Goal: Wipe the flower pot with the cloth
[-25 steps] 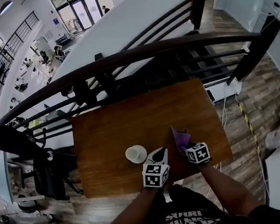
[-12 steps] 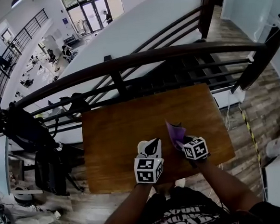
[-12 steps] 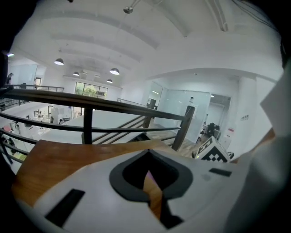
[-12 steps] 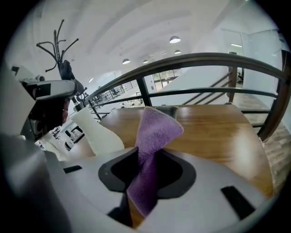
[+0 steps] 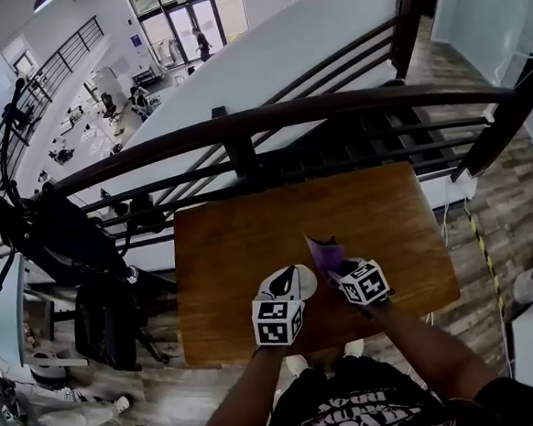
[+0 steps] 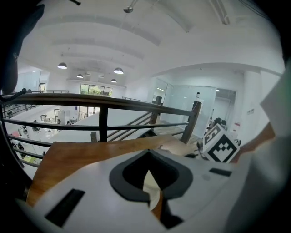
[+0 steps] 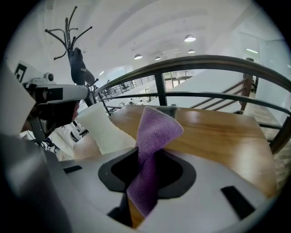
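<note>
My left gripper (image 5: 295,284) is shut on the wall of the cream flower pot (image 6: 153,193), which shows as a pale sliver between its jaws. From the right gripper view the pot (image 7: 101,129) hangs off the table, tilted, just left of the cloth. My right gripper (image 5: 337,268) is shut on a purple cloth (image 5: 325,252). The cloth (image 7: 153,134) stands up out of the jaws in a twisted fold, close beside the pot. Both grippers hover side by side over the near part of the wooden table (image 5: 242,246).
A dark curved railing (image 5: 332,110) runs along the table's far side, with a drop to a lower floor behind it. A black chair (image 5: 101,326) stands left of the table. A coat stand (image 7: 75,50) rises at the left in the right gripper view.
Both grippers have risen and drifted together over the table. The pot, down by the tabletop a second ago, has come up with the left gripper. The cloth stays in the right one.
</note>
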